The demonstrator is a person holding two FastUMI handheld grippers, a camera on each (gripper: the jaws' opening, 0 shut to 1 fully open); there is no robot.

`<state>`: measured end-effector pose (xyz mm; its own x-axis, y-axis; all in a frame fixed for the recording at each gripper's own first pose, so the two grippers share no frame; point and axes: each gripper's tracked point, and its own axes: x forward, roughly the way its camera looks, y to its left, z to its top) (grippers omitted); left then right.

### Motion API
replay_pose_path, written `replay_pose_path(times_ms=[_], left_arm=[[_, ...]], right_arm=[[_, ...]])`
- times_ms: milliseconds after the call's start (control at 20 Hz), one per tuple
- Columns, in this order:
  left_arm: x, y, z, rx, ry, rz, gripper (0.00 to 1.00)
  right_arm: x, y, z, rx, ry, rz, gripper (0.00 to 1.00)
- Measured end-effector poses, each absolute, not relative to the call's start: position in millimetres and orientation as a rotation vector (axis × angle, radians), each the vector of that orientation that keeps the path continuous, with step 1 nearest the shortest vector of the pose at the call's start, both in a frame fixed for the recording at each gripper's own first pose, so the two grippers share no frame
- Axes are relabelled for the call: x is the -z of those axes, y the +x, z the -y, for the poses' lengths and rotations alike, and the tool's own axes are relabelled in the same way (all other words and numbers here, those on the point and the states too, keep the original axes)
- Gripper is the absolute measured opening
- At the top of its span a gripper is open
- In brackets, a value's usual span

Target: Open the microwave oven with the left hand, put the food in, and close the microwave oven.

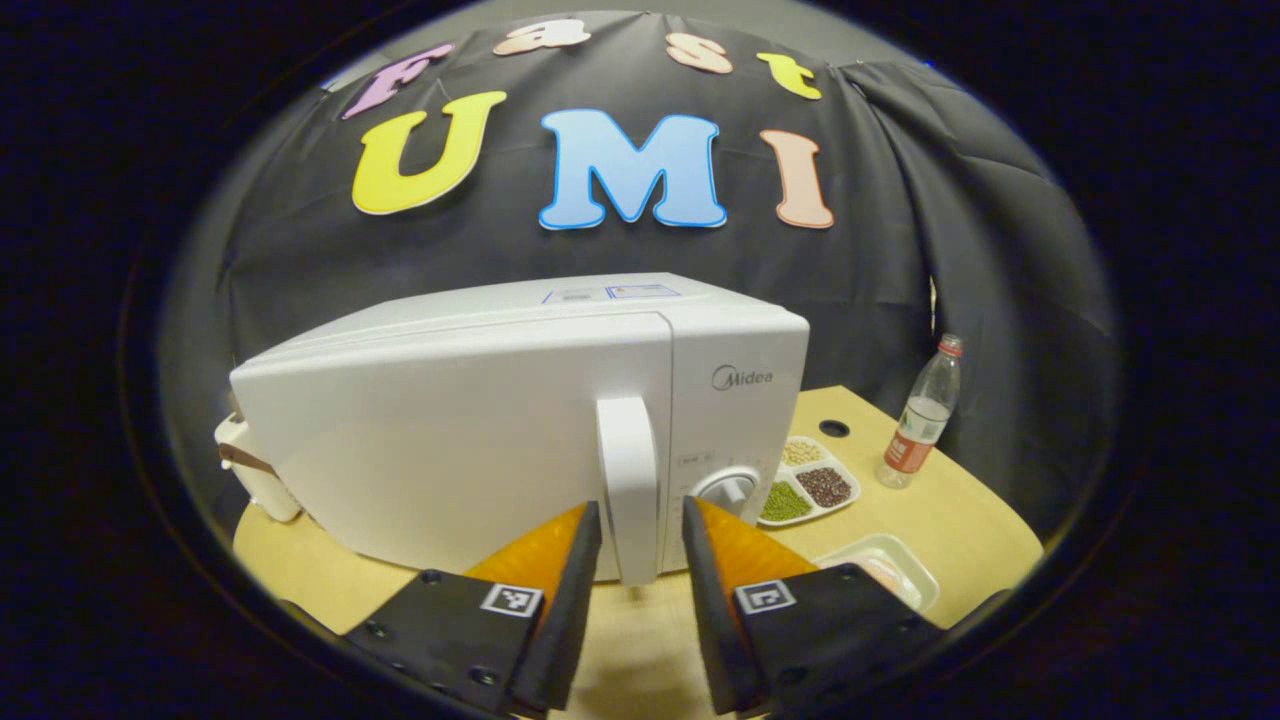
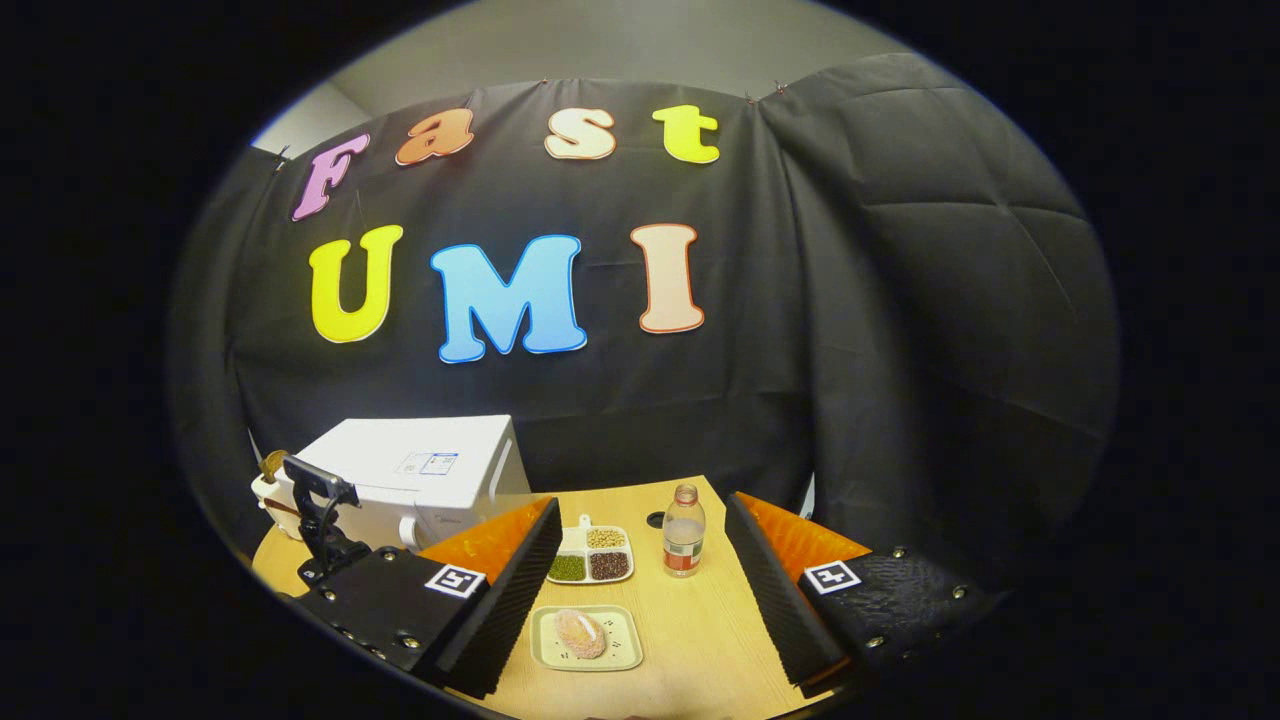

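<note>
We see the left gripper (image 1: 640, 560) spread either side of the handle (image 1: 628, 490) of the closed microwave (image 1: 450, 440). The right gripper (image 2: 640, 590) gapes wide above the counter (image 2: 700, 640), where the food (image 2: 580, 633) lies on a tray (image 2: 620, 650), near a divided dish (image 2: 590, 540) of beans and a bottle (image 2: 684, 545).

Left view near microwave (image 1: 520, 430); right view farther back.

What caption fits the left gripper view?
Left gripper, jaws open, straddles the white microwave oven's vertical white handle.
</note>
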<state>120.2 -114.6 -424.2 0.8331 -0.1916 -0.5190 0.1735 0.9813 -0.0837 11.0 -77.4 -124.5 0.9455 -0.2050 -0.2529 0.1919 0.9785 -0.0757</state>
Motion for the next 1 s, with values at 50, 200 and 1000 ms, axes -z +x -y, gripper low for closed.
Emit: replay_pose_path(times_ms=[50,200,1000], left_arm=[[423.3,117.8,114.9,0.184,-0.04,-0.559,0.43],[421.0,115.3,112.5,0.2,-0.022,-0.57,0.22],[400.2,-16.3,61.7,0.508,0.057,-0.625,0.05]], right_arm=[[126.2,11.1,77.4,0.201,-0.051,-0.268,1.0],[126.9,12.6,76.2,0.197,-0.058,-0.272,1.0],[135.2,2.0,20.4,0.098,-0.007,-0.268,1.0]])
